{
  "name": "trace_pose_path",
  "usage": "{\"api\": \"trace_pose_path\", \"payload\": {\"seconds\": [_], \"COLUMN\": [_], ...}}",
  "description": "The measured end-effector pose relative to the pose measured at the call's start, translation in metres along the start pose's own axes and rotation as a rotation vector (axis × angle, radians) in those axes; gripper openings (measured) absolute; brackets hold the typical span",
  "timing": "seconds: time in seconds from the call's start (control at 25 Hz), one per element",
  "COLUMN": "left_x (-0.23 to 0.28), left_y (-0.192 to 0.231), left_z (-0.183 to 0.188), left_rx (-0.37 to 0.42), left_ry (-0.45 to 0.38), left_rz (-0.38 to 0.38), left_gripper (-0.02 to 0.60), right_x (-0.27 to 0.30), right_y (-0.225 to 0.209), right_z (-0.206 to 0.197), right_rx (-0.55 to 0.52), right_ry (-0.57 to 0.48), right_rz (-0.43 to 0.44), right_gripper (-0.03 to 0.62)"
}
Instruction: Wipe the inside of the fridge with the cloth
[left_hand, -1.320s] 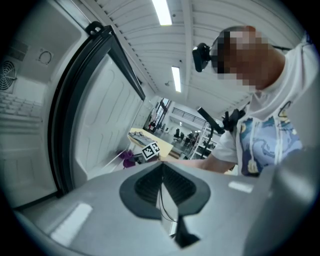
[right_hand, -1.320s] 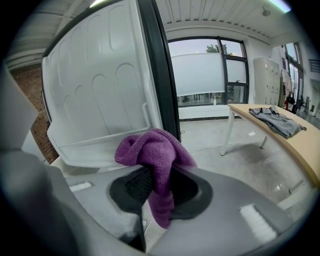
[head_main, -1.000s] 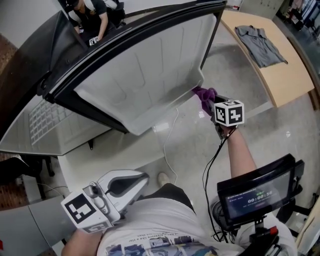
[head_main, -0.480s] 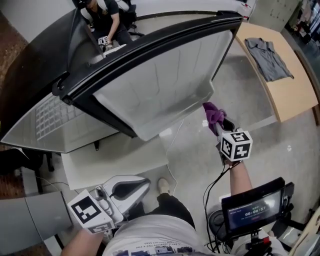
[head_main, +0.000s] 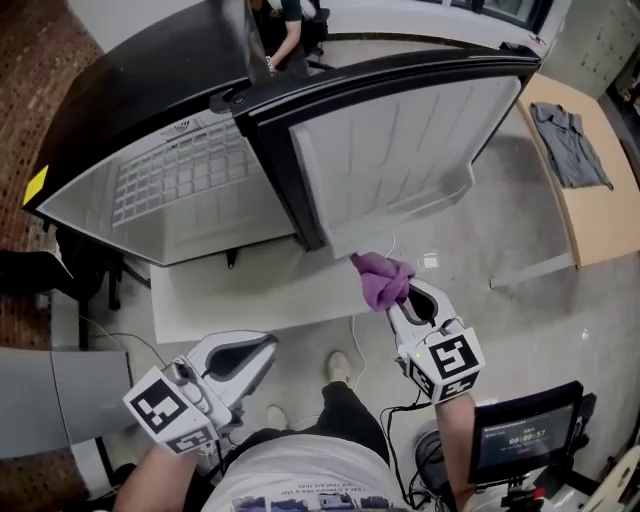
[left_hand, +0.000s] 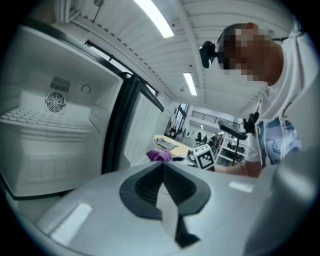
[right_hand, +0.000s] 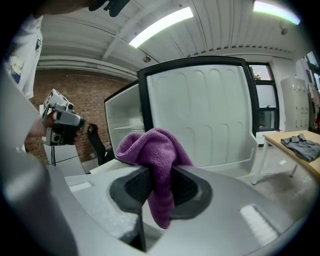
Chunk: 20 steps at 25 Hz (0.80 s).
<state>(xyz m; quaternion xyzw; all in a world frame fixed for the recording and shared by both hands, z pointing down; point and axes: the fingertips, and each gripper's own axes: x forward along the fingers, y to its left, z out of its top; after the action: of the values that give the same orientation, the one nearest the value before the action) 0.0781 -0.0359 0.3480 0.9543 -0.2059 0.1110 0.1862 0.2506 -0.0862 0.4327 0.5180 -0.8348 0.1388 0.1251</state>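
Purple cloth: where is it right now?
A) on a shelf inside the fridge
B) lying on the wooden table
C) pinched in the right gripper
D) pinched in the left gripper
C: the purple cloth is clamped between the jaws of the right gripper, while the left gripper has its jaws together with nothing in them.

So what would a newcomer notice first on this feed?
The purple cloth, bunched and pinched in the right gripper, held low in front of the fridge's open door. Beyond it the white fridge interior stands open with its wire shelf, while the left gripper sits shut and empty at the head view's lower left.
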Motion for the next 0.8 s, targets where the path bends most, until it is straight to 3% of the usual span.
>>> {"api": "trace_pose_path", "payload": {"seconds": [0.12,0.28,0.56,0.8], "left_x": [-0.033,-0.102,-0.228,-0.282], "left_y": [-0.002,-0.014,-0.056,-0.085], "left_z": [0.002,-0.01,-0.056,-0.093], "left_rx": [0.033,0.029,0.044,0.029], "left_ry": [-0.05,-0.104,-0.185,-0.204], "left_rz": [0.051,0.058,0.046,0.032], "left_gripper": [0.006,0.006,0.006,0.006], "right_x": [-0.005,-0.016,-0.053,-0.098], "right_y": [0.05,0.124,0.268,0.347], "right_z": [0.008,0.014,0.016,0.006], "right_rx": [-0.04,-0.115,-0.114,-0.126], "right_ry": [0.002,0.001,-0.057,-0.068], "right_rz": [0.08,0.13,0.136,0.144], "right_gripper": [0.078,0.078,0.078,0.078]}}
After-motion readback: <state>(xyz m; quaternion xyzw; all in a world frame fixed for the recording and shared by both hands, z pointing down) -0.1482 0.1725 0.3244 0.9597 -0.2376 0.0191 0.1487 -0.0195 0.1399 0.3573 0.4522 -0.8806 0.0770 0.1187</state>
